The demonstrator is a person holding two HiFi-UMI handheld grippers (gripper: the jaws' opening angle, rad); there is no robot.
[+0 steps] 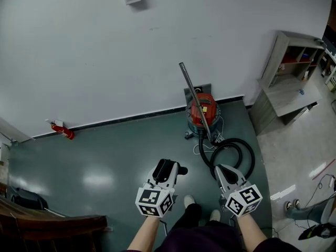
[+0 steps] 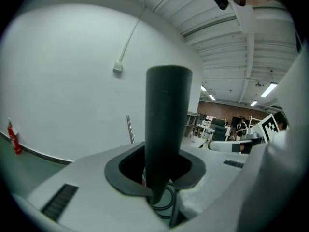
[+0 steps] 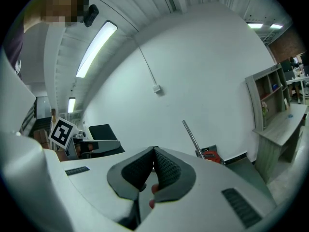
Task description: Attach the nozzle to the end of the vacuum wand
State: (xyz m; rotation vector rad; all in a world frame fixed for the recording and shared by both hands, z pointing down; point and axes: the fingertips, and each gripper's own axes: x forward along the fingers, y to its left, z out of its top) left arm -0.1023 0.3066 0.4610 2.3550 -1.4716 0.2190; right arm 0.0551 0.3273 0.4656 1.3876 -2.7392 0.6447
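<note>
A black tube-shaped nozzle is clamped in my left gripper, low in the head view; in the left gripper view the nozzle stands upright between the pads. My right gripper is shut with nothing in it, its pads pressed together. Ahead by the wall stands a red vacuum cleaner. Its metal wand leans up to the left, bare end on top, and also shows as the thin wand and the slanted wand. Both grippers are well short of it.
A black hose coils on the green floor in front of the vacuum, just beyond my right gripper. A grey shelf unit with a desk stands at the right. A red fire extinguisher lies by the wall at left.
</note>
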